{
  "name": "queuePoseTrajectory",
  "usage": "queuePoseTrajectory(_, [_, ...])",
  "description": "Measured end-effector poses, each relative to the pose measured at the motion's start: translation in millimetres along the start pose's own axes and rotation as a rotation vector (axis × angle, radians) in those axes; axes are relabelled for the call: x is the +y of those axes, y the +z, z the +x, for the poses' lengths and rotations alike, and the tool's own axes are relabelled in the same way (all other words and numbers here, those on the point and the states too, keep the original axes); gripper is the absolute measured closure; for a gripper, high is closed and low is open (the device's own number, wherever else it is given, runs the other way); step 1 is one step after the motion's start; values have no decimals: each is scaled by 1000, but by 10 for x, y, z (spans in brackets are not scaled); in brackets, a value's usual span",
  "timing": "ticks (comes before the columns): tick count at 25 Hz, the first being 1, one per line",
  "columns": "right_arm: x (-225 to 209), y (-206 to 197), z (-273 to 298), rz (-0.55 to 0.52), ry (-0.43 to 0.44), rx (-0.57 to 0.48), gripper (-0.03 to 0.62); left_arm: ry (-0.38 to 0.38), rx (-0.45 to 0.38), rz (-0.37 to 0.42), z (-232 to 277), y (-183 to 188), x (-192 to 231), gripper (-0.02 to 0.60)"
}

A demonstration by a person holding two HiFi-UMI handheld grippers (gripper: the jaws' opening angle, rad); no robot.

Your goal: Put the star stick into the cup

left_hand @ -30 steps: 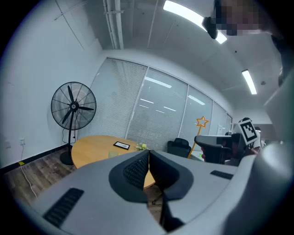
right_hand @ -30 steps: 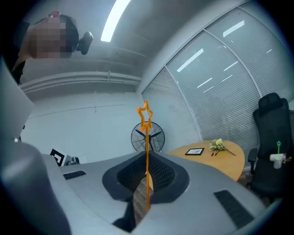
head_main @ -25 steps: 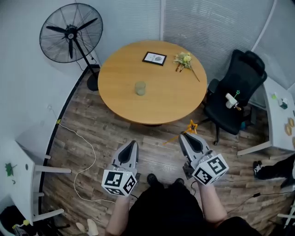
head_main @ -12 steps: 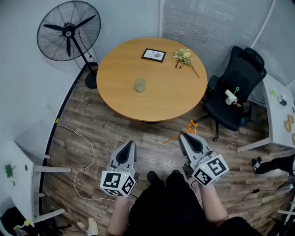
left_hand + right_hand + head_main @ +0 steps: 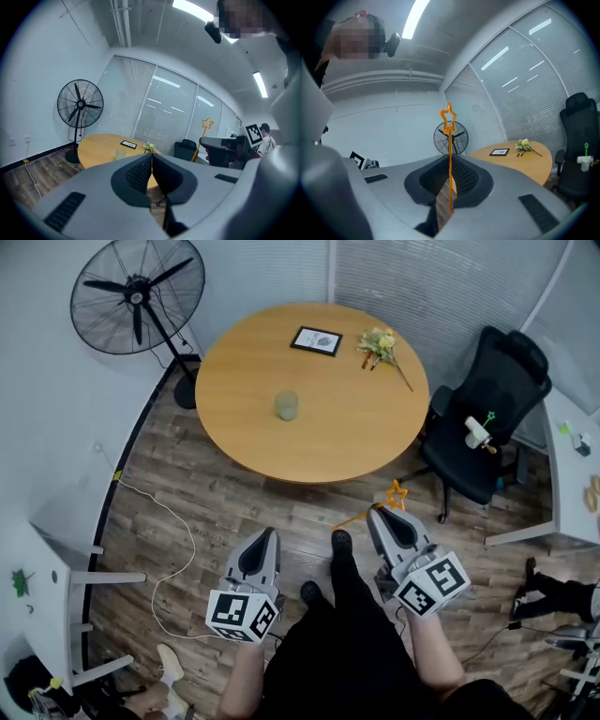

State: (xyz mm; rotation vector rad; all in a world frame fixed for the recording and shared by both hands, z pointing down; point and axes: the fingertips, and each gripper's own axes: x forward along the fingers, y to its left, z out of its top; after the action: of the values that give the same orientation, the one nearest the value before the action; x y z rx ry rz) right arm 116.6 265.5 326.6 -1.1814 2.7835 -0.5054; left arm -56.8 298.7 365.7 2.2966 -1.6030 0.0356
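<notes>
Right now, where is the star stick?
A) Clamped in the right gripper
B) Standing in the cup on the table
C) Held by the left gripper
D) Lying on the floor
A: the right gripper view shows the orange star stick upright between the closed jaws of the right gripper, while the cup stands far off on the round table.

You hold two grippers: the left gripper (image 5: 267, 533) and the right gripper (image 5: 380, 512); one star stick (image 5: 396, 493), orange; one cup (image 5: 286, 406); one round table (image 5: 356, 437); one framed picture (image 5: 316, 340); one bunch of flowers (image 5: 379, 343); one standing fan (image 5: 137, 307); one black office chair (image 5: 502, 371); two white desks: the left desk (image 5: 33, 615) and the right desk (image 5: 567, 474).
</notes>
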Motion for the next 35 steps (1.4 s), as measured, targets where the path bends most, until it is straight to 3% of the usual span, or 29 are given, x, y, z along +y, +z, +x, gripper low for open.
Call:
queuePoseTrajectory(18, [-880,557,1126,24,140,-14,569,95,-34,34,1206,593,242,581])
queuePoseTrajectory(35, [-1608,769,1617,42,275,11,569,182,-34,34,2057,649,79,581])
